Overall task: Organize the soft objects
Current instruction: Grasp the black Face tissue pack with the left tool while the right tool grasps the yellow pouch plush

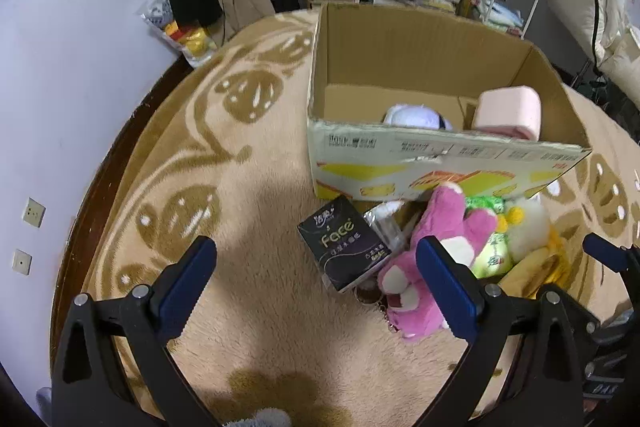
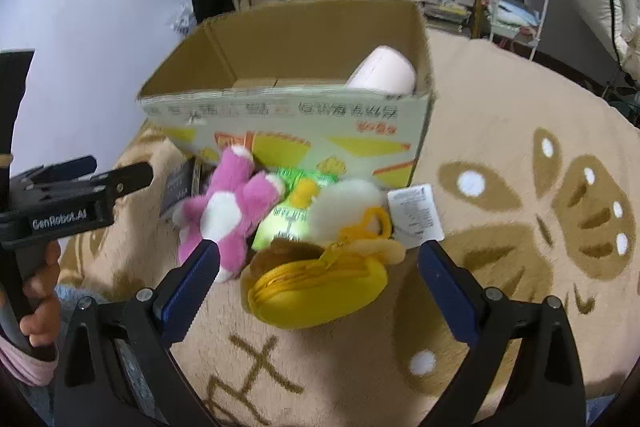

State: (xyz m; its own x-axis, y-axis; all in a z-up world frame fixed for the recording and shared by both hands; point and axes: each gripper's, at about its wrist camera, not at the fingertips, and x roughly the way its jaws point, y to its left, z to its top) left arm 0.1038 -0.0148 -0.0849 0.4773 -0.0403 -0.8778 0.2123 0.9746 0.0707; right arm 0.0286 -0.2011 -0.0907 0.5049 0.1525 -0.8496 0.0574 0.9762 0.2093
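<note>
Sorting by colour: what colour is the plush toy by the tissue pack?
Pink with white patches, clearest in the right wrist view.

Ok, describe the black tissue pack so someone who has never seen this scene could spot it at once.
Start at the open cardboard box standing on the beige patterned rug. A heap of soft things lies on the rug against its printed front wall, and the black tissue pack sits at the heap's left end, beside the pink plush toy. It is the only dark, flat-sided item there, marked "Face" in pale lettering.
</note>
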